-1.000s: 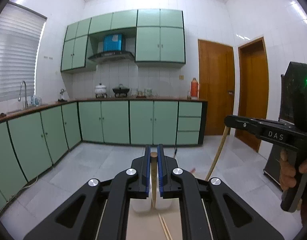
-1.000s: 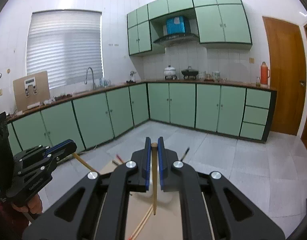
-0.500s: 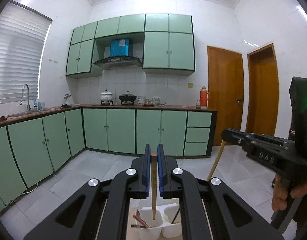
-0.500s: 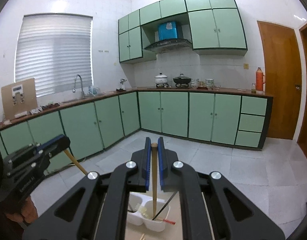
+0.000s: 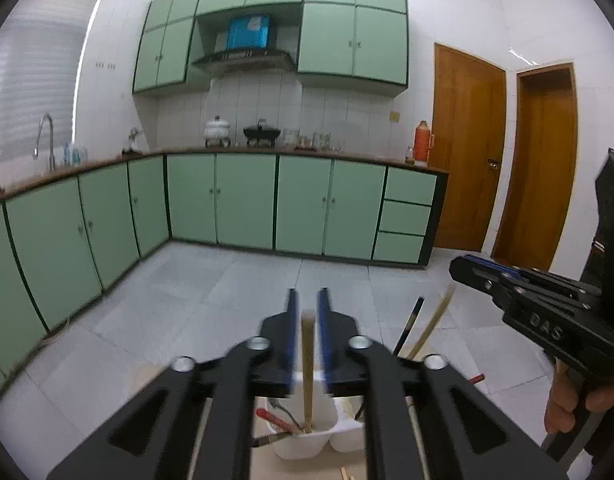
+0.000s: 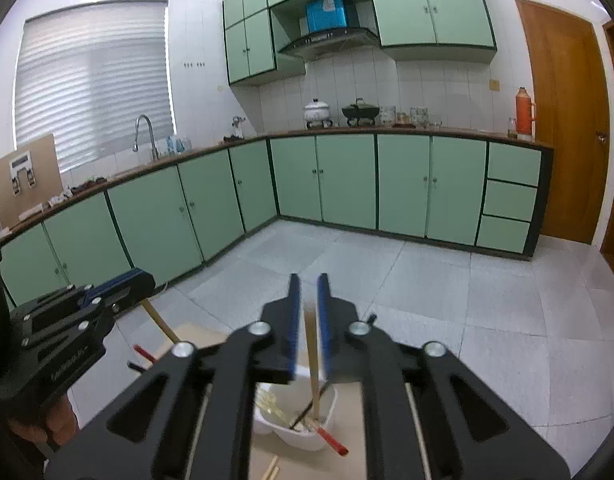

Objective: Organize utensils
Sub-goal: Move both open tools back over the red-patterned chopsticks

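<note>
My left gripper (image 5: 308,294) is over a white two-cup holder (image 5: 295,446). Its jaws are opening, and a wooden chopstick (image 5: 307,360) stands loose between them with its lower end in the left cup. My right gripper (image 6: 308,280) is over the same holder (image 6: 299,436), jaws also opening. A second wooden chopstick (image 6: 313,360) leans between its pads, tip down in the cup. Red chopsticks (image 6: 331,438) and dark ones also sit in the cups. Each gripper shows at the edge of the other's view: the right gripper (image 5: 467,268) and the left gripper (image 6: 135,280).
The holder stands on a light wooden table (image 6: 195,332), with loose chopsticks (image 6: 271,470) near its front. A person's hand (image 5: 567,404) grips the right tool. Green cabinets (image 5: 247,200) line the far walls beyond grey floor tiles; wooden doors (image 5: 467,152) stand at right.
Both grippers have moved forward and down over the white holder. Their jaws have parted from the chopsticks, whose lower ends now sit in the cups.
</note>
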`<control>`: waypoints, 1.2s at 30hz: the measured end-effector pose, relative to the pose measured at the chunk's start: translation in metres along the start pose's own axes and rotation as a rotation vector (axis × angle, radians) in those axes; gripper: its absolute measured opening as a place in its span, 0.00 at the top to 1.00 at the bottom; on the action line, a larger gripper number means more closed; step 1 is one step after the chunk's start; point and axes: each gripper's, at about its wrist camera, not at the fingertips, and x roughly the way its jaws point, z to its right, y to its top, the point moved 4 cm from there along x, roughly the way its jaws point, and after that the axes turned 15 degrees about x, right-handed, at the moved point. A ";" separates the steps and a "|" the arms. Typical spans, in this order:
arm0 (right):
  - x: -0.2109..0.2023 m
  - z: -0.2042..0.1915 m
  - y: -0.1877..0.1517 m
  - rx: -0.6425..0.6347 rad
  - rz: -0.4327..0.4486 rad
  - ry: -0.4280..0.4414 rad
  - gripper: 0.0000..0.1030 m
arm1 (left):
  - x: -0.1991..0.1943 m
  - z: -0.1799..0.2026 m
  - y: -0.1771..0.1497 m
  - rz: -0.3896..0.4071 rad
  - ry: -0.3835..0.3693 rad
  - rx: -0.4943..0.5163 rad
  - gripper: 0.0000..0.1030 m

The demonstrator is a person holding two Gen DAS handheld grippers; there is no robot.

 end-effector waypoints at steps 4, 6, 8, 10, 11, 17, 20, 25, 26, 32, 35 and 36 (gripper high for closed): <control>-0.013 0.005 -0.007 0.023 0.026 -0.007 0.70 | -0.008 -0.002 -0.007 0.006 0.004 -0.008 0.66; -0.028 0.008 -0.008 0.026 0.062 -0.020 0.61 | -0.019 -0.005 -0.008 0.022 0.016 -0.012 0.60; -0.043 0.013 -0.008 0.022 0.093 -0.037 0.55 | -0.033 -0.009 -0.007 0.048 0.027 -0.024 0.54; -0.059 0.018 -0.012 0.029 0.119 -0.050 0.43 | -0.050 -0.013 -0.008 0.074 0.035 -0.036 0.47; -0.069 0.020 -0.016 0.040 0.133 -0.056 0.31 | -0.061 -0.014 -0.010 0.091 0.042 -0.043 0.42; -0.115 0.029 -0.047 0.072 0.191 -0.077 0.08 | -0.112 -0.009 -0.029 0.154 0.075 -0.051 0.18; -0.130 0.031 -0.066 0.081 0.185 -0.078 0.07 | -0.128 -0.004 -0.048 0.151 0.075 -0.061 0.14; -0.150 0.029 -0.098 0.078 0.162 -0.080 0.05 | -0.144 0.011 -0.076 0.114 0.065 -0.052 0.09; -0.153 0.028 -0.105 0.068 0.152 -0.079 0.05 | -0.146 0.014 -0.079 0.109 0.061 -0.048 0.07; -0.163 0.018 -0.149 0.037 0.102 -0.100 0.05 | -0.157 0.036 -0.115 0.043 0.028 -0.014 0.06; -0.164 0.018 -0.170 0.042 0.081 -0.117 0.05 | -0.159 0.041 -0.135 0.002 0.032 -0.004 0.06; -0.164 0.019 -0.180 0.046 0.069 -0.126 0.05 | -0.159 0.043 -0.142 -0.012 0.034 0.000 0.06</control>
